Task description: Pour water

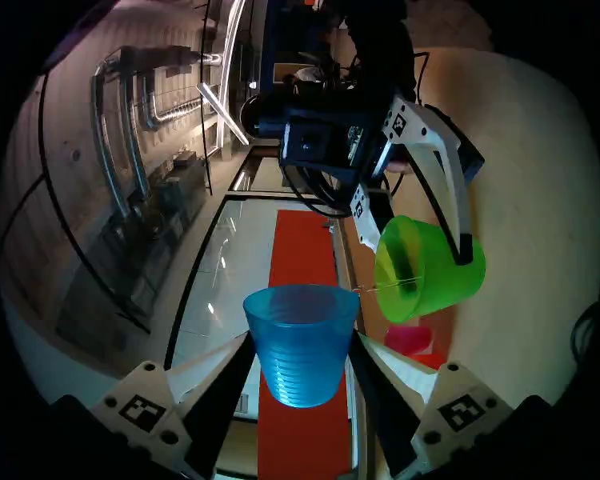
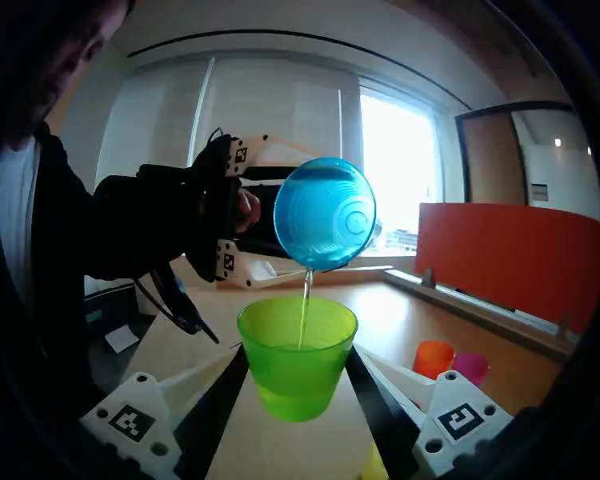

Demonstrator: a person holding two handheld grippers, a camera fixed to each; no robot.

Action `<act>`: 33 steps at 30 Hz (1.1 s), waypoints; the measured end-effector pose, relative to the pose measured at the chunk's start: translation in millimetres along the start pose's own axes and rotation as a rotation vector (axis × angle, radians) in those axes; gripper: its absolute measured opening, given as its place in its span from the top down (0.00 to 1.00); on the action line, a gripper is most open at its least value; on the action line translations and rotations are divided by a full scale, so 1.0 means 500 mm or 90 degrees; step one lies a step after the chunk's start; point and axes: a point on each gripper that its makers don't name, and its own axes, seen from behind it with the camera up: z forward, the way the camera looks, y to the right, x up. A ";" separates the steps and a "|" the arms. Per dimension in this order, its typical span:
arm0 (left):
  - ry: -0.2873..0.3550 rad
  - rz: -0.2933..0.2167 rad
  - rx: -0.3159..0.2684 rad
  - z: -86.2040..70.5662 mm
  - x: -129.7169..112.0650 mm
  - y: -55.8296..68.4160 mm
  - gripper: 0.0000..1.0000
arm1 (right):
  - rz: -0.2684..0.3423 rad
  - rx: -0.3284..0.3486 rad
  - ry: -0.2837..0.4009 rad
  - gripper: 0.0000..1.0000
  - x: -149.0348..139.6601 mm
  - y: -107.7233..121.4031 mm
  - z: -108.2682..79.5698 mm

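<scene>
**Item 1. Blue cup** (image 1: 300,364): ribbed, see-through plastic.
- Loc: between the two fingers of the L gripper (image 1: 302,336). One finger is on each side wall and both press on it, so the claw is clamped on the cup.
- In right gripper view: cup tipped hard, mouth turned toward the camera, held above and just behind the green cup's rim. A gloved hand (image 2: 208,208) holds that gripper.

**Item 2. Green cup** (image 2: 298,372): see-through plastic, upright.
- Loc: centred between the fingers of the R gripper (image 2: 298,352). Fingers are tight on both sides, so the claw is closed on the cup.
- In left gripper view: seen farther off, up and to the right of the blue cup, apart from it.

**Item 3. Water** (image 2: 304,300): thin stream.
- Runs from the low edge of the blue cup's rim straight down into the green cup's mouth.
- Some liquid is pooled in the green cup's lower part.

**Item 4. Surroundings.**
- Wooden table (image 2: 396,308) lies below both cups.
- Orange cup (image 2: 434,356) and pink cup (image 2: 470,366) stand side by side on the table, touching or nearly so, to the right of the R gripper.
- Red partition (image 2: 516,256) runs along the table's far edge.
- Bright window (image 2: 396,168) sits behind.
</scene>
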 end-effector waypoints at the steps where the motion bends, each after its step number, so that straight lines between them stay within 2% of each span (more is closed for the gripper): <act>1: 0.000 0.000 0.000 0.000 0.000 0.001 0.19 | 0.000 0.000 0.000 0.14 0.000 0.000 0.000; 33: -0.004 0.014 -0.001 0.001 -0.001 0.000 0.19 | -0.003 0.000 0.001 0.14 0.000 -0.002 0.003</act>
